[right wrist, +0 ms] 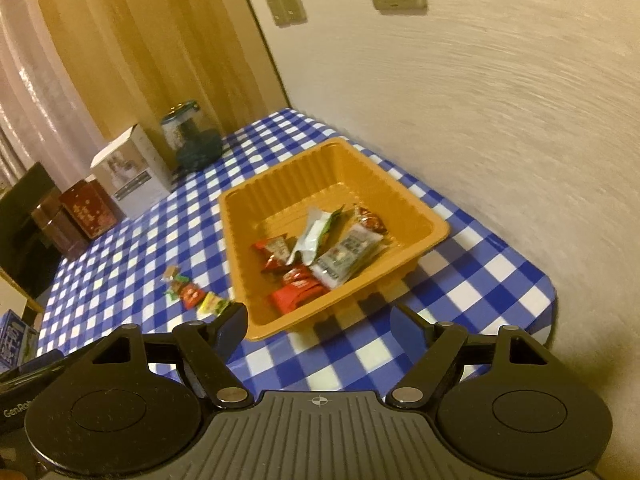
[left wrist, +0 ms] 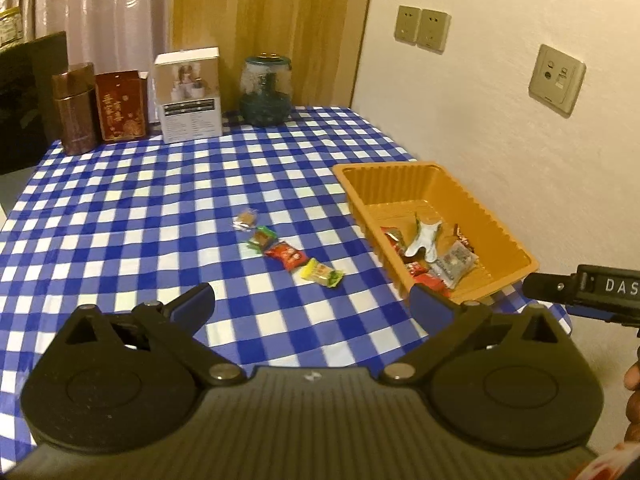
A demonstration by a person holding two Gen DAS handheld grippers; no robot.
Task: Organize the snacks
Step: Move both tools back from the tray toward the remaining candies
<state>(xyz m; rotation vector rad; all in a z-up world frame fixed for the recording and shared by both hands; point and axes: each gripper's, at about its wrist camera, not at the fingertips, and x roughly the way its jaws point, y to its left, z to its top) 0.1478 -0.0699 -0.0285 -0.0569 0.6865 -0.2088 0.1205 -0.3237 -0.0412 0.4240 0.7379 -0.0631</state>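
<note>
Jaws of both grippers, left (left wrist: 312, 304) and right (right wrist: 318, 322), apart, empty. Four snacks (left wrist: 290, 254) on worktop beside tray (left wrist: 504, 216). Step: between picks; next: grasp nearest snack.

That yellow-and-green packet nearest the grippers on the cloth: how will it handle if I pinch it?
The yellow-and-green packet looks like a small, flat wrapped sweet, so probably very light. Its glossy wrapper may slip or crinkle. Lying flat on the checked tablecloth, it will more likely slide than roll.
</note>
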